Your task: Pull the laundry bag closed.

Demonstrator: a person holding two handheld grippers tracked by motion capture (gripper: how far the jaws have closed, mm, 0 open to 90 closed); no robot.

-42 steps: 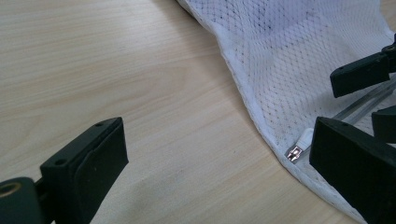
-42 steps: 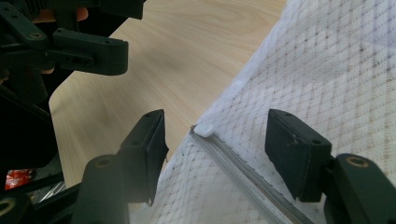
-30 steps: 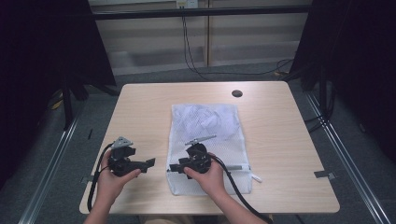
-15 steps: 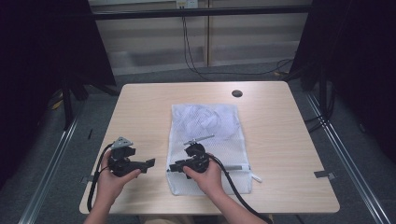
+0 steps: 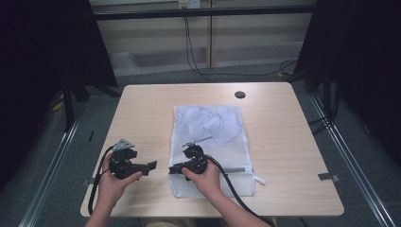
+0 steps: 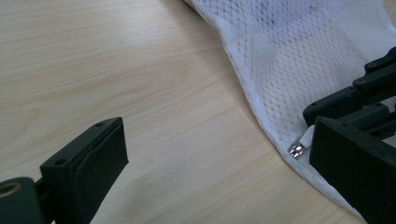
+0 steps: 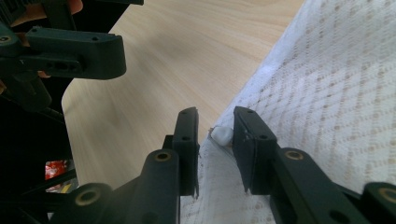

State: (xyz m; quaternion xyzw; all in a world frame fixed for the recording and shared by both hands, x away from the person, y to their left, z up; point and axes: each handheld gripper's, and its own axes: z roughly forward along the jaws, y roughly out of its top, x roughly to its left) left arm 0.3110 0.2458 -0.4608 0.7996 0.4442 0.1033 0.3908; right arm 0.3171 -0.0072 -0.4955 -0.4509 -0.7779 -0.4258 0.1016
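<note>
A white mesh laundry bag (image 5: 213,127) lies flat in the middle of the table, its zipper end near the front. My right gripper (image 5: 174,169) points left at the bag's front left corner. In the right gripper view its jaws (image 7: 215,126) have just been closing, with a gap still between them. The white zipper pull (image 7: 222,135) sits in that gap near the tips, not pinched. My left gripper (image 5: 151,165) hovers open over bare wood left of the bag. In the left gripper view (image 6: 219,163) the zipper pull (image 6: 299,147) shows at the bag's edge (image 6: 261,116).
The light wooden table (image 5: 142,113) has a dark round hole (image 5: 239,94) at the back right. Black cables trail from both grippers toward the front edge. Dark curtains and metal floor rails flank the table.
The right gripper has shifted very slightly at the bag's front left corner. The left hand and the bag have stayed where they were.
</note>
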